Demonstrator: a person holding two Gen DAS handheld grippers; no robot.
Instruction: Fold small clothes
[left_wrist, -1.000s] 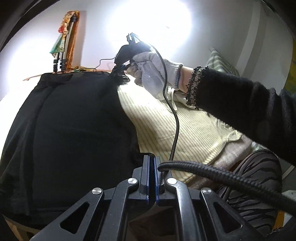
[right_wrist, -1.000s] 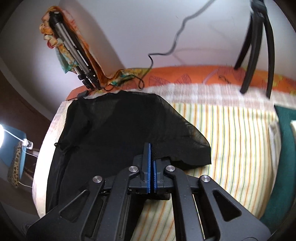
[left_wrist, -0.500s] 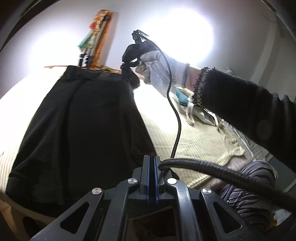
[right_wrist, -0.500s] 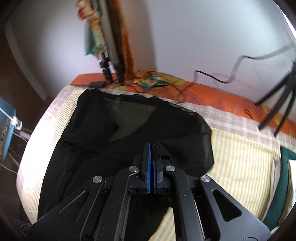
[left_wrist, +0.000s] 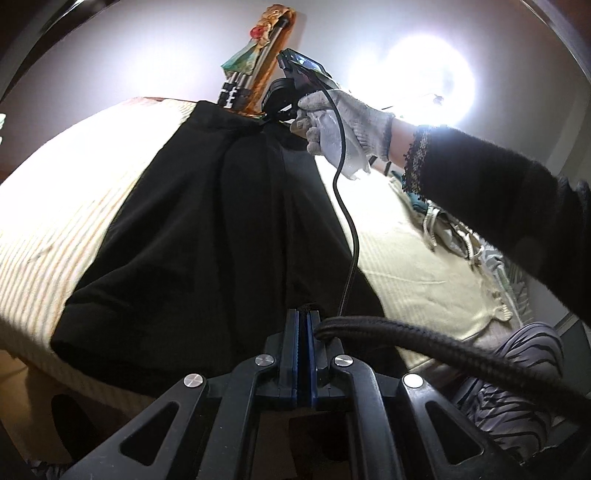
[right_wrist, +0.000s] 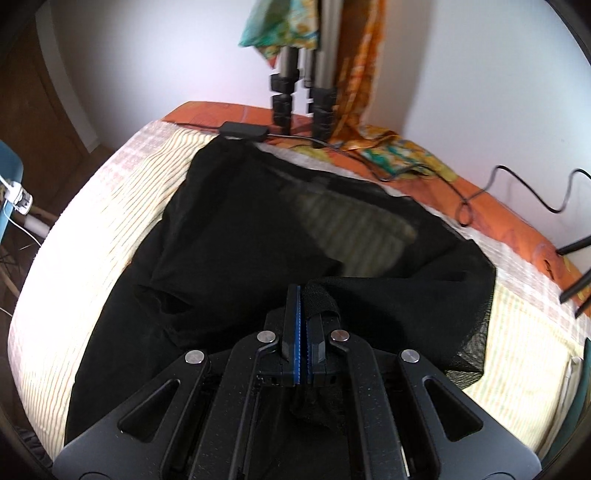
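Black garment (right_wrist: 236, 266) now higher, apparently between both jaws.

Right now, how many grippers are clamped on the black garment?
2. The left gripper pinches the near edge of the black garment. The right gripper, shut on a corner, shows in the left view at the garment's far end, held by a gloved hand.

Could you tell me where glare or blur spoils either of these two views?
Left wrist view: a lamp blows out white behind the gloved hand, washing out the bedsheet too. Right wrist view: even light, but the tripod legs and black garment are motion-smeared.
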